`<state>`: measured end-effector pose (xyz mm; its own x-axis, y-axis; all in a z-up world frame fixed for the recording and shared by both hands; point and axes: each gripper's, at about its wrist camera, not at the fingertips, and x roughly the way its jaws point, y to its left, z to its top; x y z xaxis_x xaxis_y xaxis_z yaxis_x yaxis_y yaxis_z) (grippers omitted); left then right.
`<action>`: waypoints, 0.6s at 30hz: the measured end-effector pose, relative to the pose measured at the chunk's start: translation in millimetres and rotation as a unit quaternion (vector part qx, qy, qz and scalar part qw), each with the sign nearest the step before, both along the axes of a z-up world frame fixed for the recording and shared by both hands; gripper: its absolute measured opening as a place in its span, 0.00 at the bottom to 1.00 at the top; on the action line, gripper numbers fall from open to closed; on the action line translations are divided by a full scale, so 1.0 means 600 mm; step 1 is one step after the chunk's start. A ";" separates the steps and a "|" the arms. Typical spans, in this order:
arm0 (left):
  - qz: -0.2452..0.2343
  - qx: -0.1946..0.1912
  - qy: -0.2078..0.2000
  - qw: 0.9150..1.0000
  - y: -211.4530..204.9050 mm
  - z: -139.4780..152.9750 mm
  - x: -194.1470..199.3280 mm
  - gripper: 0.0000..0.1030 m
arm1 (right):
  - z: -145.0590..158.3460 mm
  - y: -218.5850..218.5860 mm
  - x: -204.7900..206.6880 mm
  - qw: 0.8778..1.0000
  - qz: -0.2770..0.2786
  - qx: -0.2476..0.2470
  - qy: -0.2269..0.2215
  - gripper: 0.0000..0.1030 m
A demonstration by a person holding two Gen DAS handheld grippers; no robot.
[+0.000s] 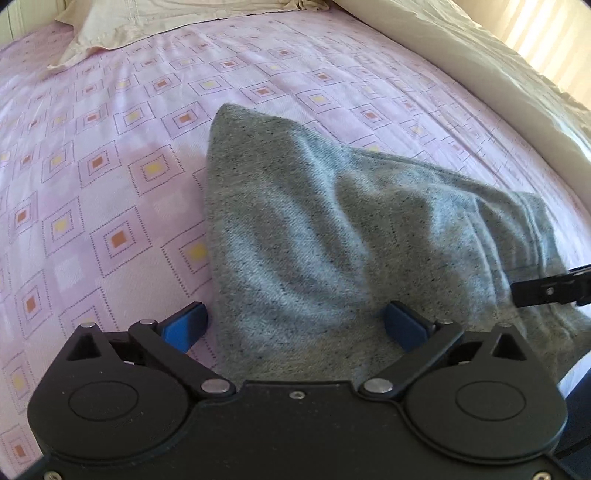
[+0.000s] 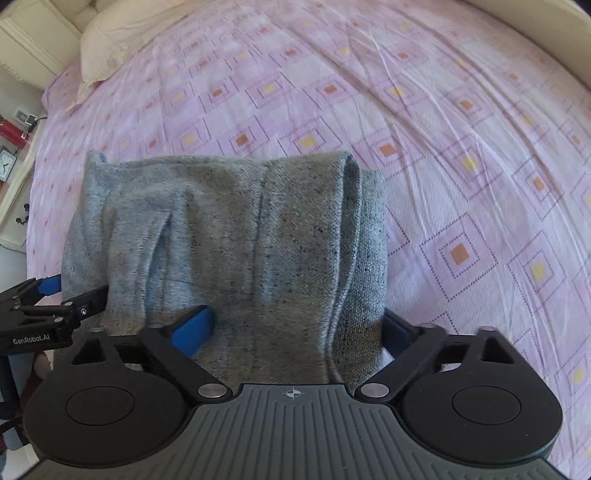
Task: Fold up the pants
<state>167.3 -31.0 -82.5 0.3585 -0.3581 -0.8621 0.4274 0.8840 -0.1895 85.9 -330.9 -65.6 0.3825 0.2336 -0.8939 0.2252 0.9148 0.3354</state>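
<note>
On the bed point(image 1: 110, 155) the pants point(image 1: 332, 229) lie folded into a thick bundle. Both the left claw point(image 1: 295, 325) and right claw point(image 2: 299, 328) stand open, astride its near edge, gripping nothing. Perhaps only smoothing is left.

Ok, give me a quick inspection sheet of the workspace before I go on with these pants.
Surface: bed under a pink sheet with a square pattern, lightly wrinkled.
Job's things: grey pants folded into a compact bundle near the bed's edge.
Clutter: cream pillow at the head of the bed, apart from the pants.
Grippers: left gripper open, its blue pads astride the bundle's near corner; right gripper open, jaws around the bundle's near end.
Cables: nothing seen.
Surroundings: bedside furniture with a clock; bright window.
</note>
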 end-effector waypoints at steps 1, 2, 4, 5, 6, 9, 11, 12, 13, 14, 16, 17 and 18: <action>0.000 -0.002 0.000 1.000 0.000 0.003 -0.001 0.90 | 0.002 -0.003 -0.006 1.000 0.001 0.020 -0.011 0.45; -0.003 -0.009 0.000 1.000 0.001 0.006 -0.003 0.84 | 0.005 -0.004 -0.010 1.000 -0.004 0.023 -0.018 0.42; 0.005 -0.015 -0.002 1.000 0.002 0.016 -0.009 0.62 | 0.014 0.000 -0.016 0.999 -0.004 0.015 -0.034 0.33; 0.013 -0.015 -0.005 1.000 0.003 0.021 -0.011 0.57 | 0.019 0.004 -0.019 0.999 -0.001 0.005 -0.042 0.32; 0.022 -0.017 -0.011 1.000 0.005 0.027 -0.014 0.49 | 0.024 0.011 -0.022 0.999 0.004 -0.006 -0.050 0.29; 0.041 -0.018 -0.028 0.999 0.016 0.043 -0.025 0.27 | 0.045 0.034 -0.035 0.996 0.018 -0.037 -0.077 0.26; 0.040 -0.017 -0.040 0.998 0.022 0.055 -0.035 0.21 | 0.061 0.045 -0.044 0.995 0.016 -0.039 -0.093 0.25; 0.039 -0.019 -0.044 0.998 0.027 0.063 -0.040 0.20 | 0.070 0.044 -0.048 0.994 0.012 -0.033 -0.103 0.24; 0.039 -0.019 -0.047 0.998 0.031 0.071 -0.045 0.20 | 0.075 0.046 -0.049 0.993 0.010 -0.027 -0.112 0.24; 0.040 -0.019 -0.049 0.998 0.035 0.078 -0.047 0.19 | 0.083 0.051 -0.049 0.993 0.008 -0.022 -0.118 0.24; 0.044 -0.019 -0.060 0.997 0.048 0.095 -0.051 0.19 | 0.095 0.064 -0.038 0.992 0.009 -0.011 -0.128 0.24; 0.045 -0.018 -0.068 0.996 0.056 0.104 -0.053 0.19 | 0.101 0.073 -0.030 0.991 0.015 -0.009 -0.134 0.24; 0.049 -0.017 -0.077 0.996 0.066 0.113 -0.053 0.19 | 0.108 0.084 -0.019 0.990 0.024 -0.009 -0.140 0.24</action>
<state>135.8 8.6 -14.5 0.5205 -0.3436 -0.7817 0.3663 0.9168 -0.1591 74.3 -280.5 -1.1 0.6051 0.2421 -0.7585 0.0822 0.9285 0.3620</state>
